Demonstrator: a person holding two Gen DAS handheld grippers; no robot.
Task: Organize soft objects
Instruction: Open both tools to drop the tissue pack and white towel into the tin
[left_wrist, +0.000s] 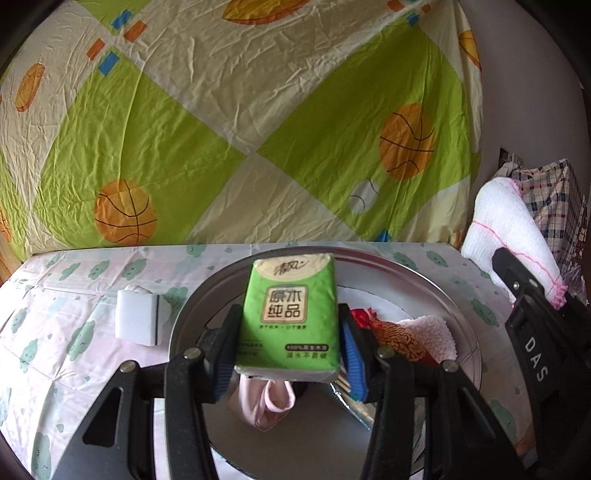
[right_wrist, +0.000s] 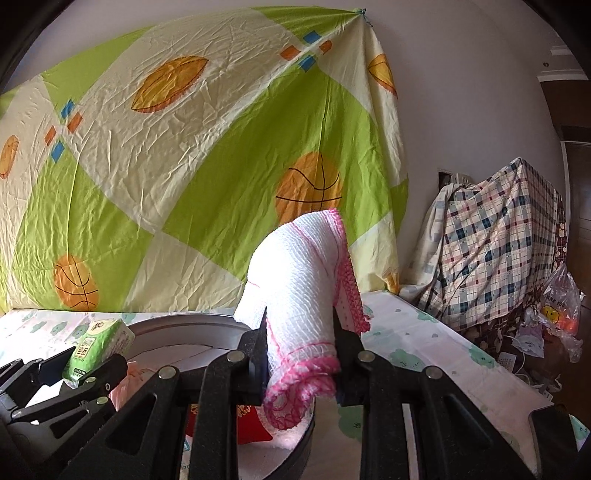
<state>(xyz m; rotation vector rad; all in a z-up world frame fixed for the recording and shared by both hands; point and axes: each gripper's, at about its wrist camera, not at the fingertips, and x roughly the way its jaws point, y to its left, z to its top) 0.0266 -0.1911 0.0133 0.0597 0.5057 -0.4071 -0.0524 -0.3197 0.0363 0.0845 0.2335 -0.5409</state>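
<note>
Left tongs (left_wrist: 290, 345) clamp tissue pack (left_wrist: 290, 314) over round tray (left_wrist: 424, 273), likely for dropping in; right tongs (right_wrist: 300, 354) pinch rolled white cloth (right_wrist: 303, 280).

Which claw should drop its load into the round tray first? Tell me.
Probably left: the left claw holds the tissue pack over the tray, while the right claw holds its cloth nearer the rim.

The tissue pack (left_wrist: 290, 314) reads "原木纯品"; the right gripper (left_wrist: 535, 295) reads "DAS".
</note>
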